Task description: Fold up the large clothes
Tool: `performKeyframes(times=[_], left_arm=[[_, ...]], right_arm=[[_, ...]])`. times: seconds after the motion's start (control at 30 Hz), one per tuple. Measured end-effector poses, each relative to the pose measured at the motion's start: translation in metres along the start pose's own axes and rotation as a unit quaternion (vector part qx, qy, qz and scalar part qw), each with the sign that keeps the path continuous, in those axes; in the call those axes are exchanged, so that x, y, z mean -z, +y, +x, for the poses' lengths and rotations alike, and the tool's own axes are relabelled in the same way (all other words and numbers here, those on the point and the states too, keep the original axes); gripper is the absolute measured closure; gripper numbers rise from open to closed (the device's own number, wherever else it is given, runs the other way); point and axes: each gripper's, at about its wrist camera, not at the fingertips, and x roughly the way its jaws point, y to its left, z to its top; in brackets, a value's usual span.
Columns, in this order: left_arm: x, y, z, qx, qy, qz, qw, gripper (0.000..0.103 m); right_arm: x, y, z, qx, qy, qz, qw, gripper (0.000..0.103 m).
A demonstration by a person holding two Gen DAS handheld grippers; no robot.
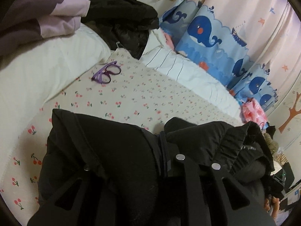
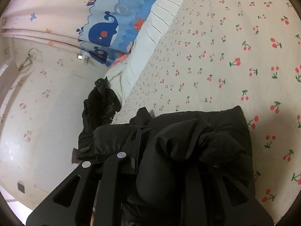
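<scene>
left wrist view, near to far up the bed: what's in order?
Black coat in the left claw → cherry-print sheet → purple glasses → white pillow → dark clothes pile.

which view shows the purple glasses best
The left wrist view. The purple glasses lie folded in plain sight on the cherry-print sheet, beside the white pillow and beyond the black coat. The right wrist view shows none of them; it takes in sheet, coat and wall only.
</scene>
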Motion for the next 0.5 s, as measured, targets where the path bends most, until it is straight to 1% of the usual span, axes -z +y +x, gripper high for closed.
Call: performKeyframes(times=[0.1,0.17,0.27,0.33,0.37,0.4,0.43,0.47,0.5], left_arm=[[0.007,-0.001,0.001,-0.009,0.003,0.008,0.9999,0.085],[0.005,0.000,0.001,-0.006,0.019,0.006,0.9998,0.084],[-0.001,0.003,-0.008,0.006,0.040,-0.009,0.9991,0.081],[-0.007,0.008,-0.024,0.020,0.043,-0.028,0.9985,0.073],[-0.008,0.010,-0.030,0.028,0.042,-0.037,0.9980,0.072],[-0.011,0.012,-0.038,0.037,0.039,-0.048,0.9974,0.067],[-0.013,0.016,-0.049,0.047,0.033,-0.063,0.9963,0.059],[-0.015,0.019,-0.055,0.054,0.031,-0.076,0.9952,0.054],[-0.016,0.022,-0.062,0.053,0.027,-0.088,0.9944,0.044]], right_arm=[[0.005,-0.002,-0.002,0.004,0.002,-0.003,1.000,0.085],[0.007,-0.003,-0.005,0.007,0.006,0.003,1.000,0.083],[0.008,-0.002,-0.015,0.012,0.012,0.010,1.000,0.073],[0.009,0.002,-0.025,0.011,0.010,0.011,1.000,0.049],[0.010,0.005,-0.032,0.010,0.004,0.015,1.000,0.043],[0.011,0.006,-0.037,0.009,0.000,0.018,1.000,0.032],[0.011,0.008,-0.043,0.011,-0.004,0.022,1.000,0.023],[0.011,0.010,-0.047,0.012,-0.005,0.025,1.000,0.020],[0.012,0.012,-0.054,0.014,-0.007,0.027,1.000,0.018]])
